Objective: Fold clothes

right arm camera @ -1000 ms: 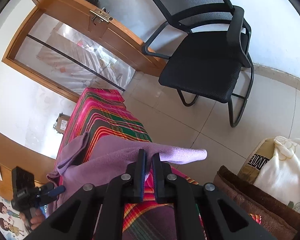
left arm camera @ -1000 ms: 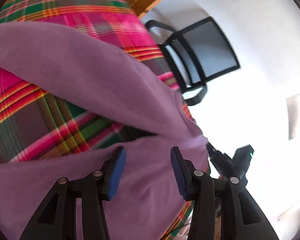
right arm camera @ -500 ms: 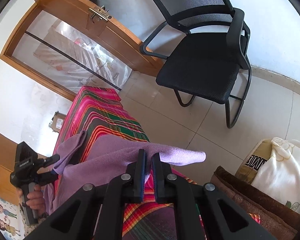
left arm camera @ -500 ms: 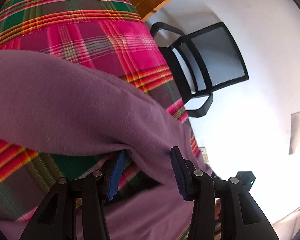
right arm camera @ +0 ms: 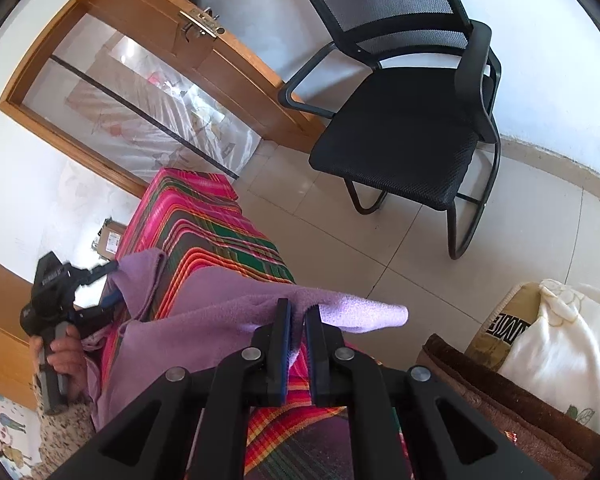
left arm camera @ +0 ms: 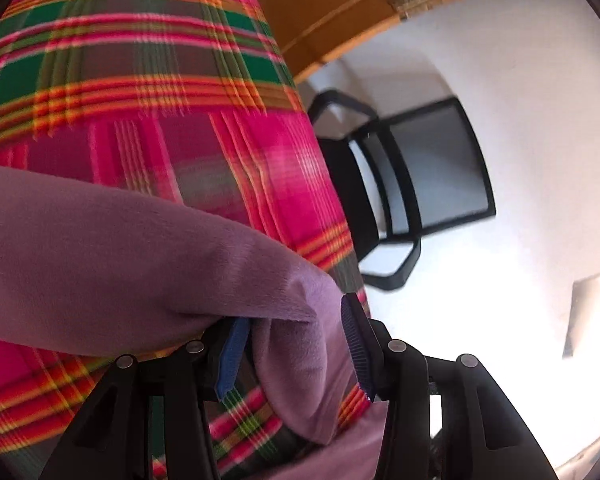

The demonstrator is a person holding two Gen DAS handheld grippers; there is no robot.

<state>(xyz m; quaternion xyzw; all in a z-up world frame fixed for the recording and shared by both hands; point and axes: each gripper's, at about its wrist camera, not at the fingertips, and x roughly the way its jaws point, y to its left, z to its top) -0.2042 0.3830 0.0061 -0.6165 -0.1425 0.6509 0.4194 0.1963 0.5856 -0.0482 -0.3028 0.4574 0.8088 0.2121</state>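
A purple garment [left arm camera: 120,248] lies over the plaid-covered table [left arm camera: 160,120]. In the left wrist view a fold of it bulges between the fingers of my left gripper [left arm camera: 294,314], whose blue pads stand wide apart: the gripper is open around the cloth. In the right wrist view my right gripper [right arm camera: 296,328] is shut on an edge of the purple garment [right arm camera: 220,312] and holds it above the plaid table [right arm camera: 204,208]; a lighter end sticks out to the right. A hand holds the left gripper [right arm camera: 114,284] at the garment's far left corner.
A black mesh chair [right arm camera: 400,132] stands on the tiled floor beyond the table, also seen as the chair [left arm camera: 420,184]. A wooden door [right arm camera: 140,80] is behind. A brown blanket and a white pillow [right arm camera: 560,352] lie at the lower right. A cardboard box [right arm camera: 110,236] sits by the wall.
My left gripper has moved along the garment, and a fold of purple cloth now sits between its open fingers. The right gripper stays shut on its edge, hardly moved.
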